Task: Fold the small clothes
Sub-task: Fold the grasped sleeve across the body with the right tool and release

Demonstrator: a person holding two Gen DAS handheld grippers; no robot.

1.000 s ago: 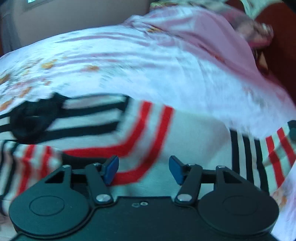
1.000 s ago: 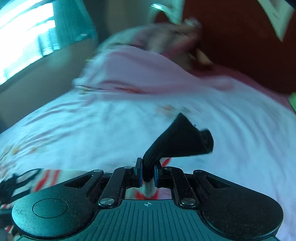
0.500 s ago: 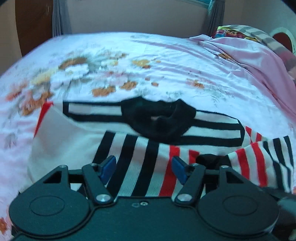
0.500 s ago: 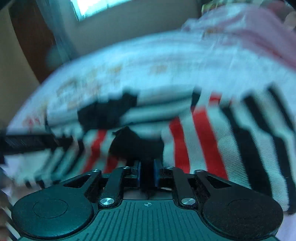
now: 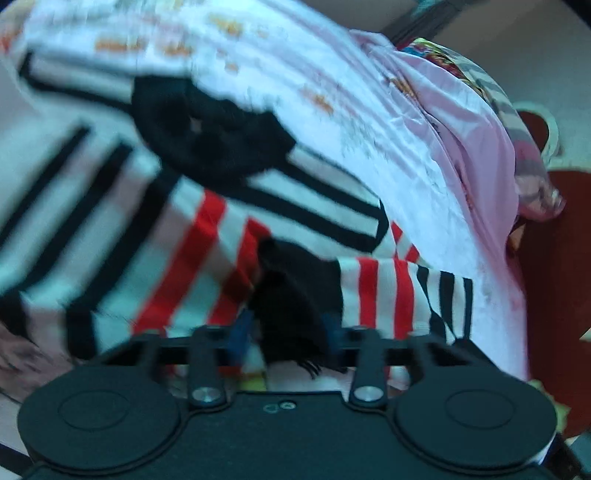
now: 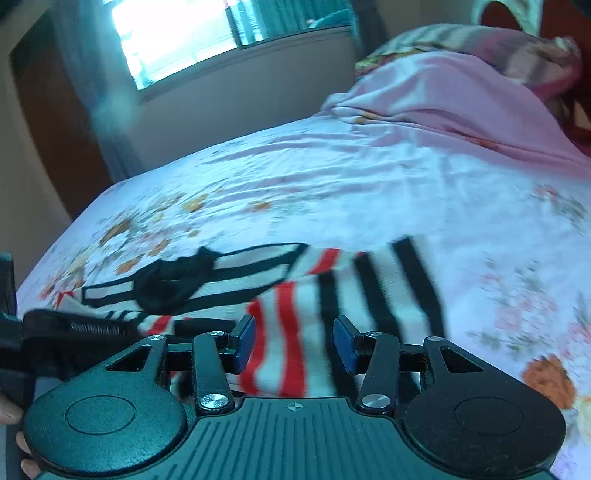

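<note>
Now: left tongs closing round black cuff | right tongs opening, empty

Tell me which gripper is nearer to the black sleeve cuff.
Left. The left gripper is closing around the black sleeve cuff; the right gripper, opening, hovers over the striped body with nothing between its pads.

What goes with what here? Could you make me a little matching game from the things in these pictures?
Things:
1. striped sweater
2. left gripper
3. right gripper
4. window

Descriptions:
A. bright, behind the bed
B. jaws closing around a black cuff
C. spread on the flowered bedsheet
D. jaws opening, nothing gripped

Pairs: 1-C, 2-B, 3-D, 4-A
</note>
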